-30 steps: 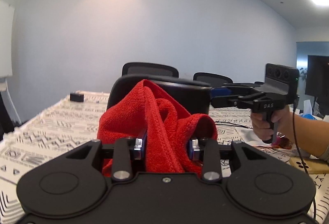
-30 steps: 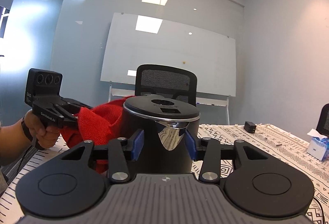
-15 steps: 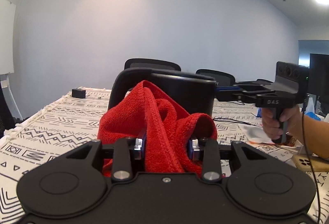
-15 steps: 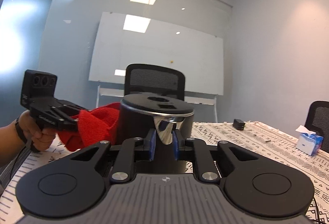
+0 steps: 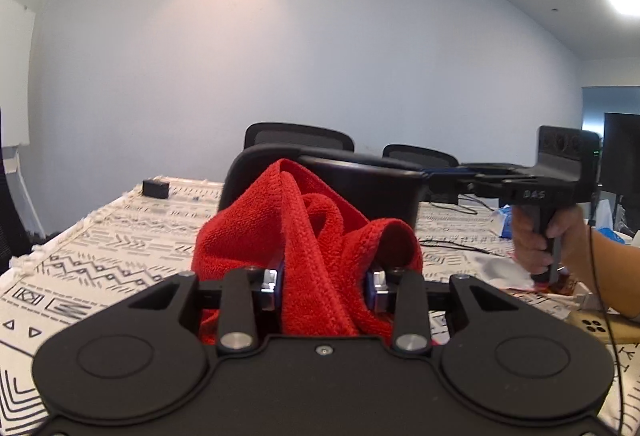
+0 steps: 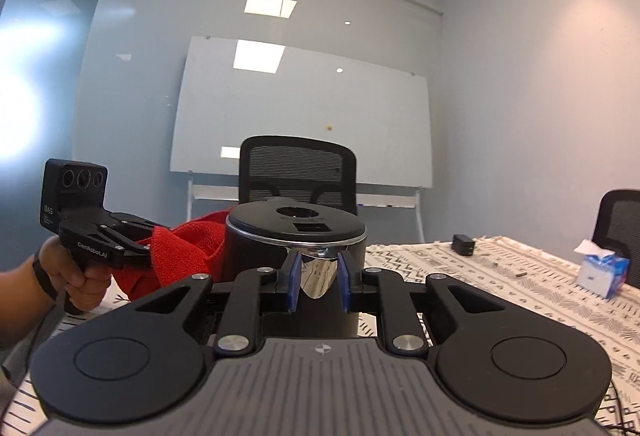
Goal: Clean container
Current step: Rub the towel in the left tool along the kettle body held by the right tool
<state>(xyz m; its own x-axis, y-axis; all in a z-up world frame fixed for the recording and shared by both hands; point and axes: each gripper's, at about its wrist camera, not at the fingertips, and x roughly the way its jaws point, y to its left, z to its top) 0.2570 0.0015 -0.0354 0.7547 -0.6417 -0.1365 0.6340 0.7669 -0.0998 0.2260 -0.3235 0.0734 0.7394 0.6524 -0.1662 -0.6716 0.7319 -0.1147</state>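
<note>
The left gripper (image 5: 324, 286) is clamped on a bunched red cloth (image 5: 308, 236); both pads press into the fabric, which rises in folds ahead of the fingers and hangs below them. The far edge of the cloth lies against the side of the black container (image 5: 360, 187). Whether the cloth presses on the container wall or only rests beside it cannot be told from the left wrist view, as the folds hide the contact.

The container (image 6: 296, 236) is a black cylindrical vessel with a flat black lid, a chrome band and a polished metal spout (image 6: 316, 276) on its near side. It is upright over the patterned tablecloth (image 6: 500, 292), its base hidden behind the gripper. The right gripper (image 6: 317, 286) is closed on the spout: its blue pads (image 6: 293, 286) bear on either side of the metal lip.

In the right wrist view the left gripper (image 6: 132, 252) enters from the left, held by a hand (image 6: 76, 280), with the red cloth (image 6: 180, 256) between it and the container's left side. In the left wrist view the right gripper's body (image 5: 520, 183) reaches in from the right, held by a hand (image 5: 544, 240).

Far right on the table: a tissue box (image 6: 602, 270). A small black box (image 6: 463, 244) lies farther back. An office chair (image 6: 298, 171) stands behind the container, before a whiteboard (image 6: 304, 111).
</note>
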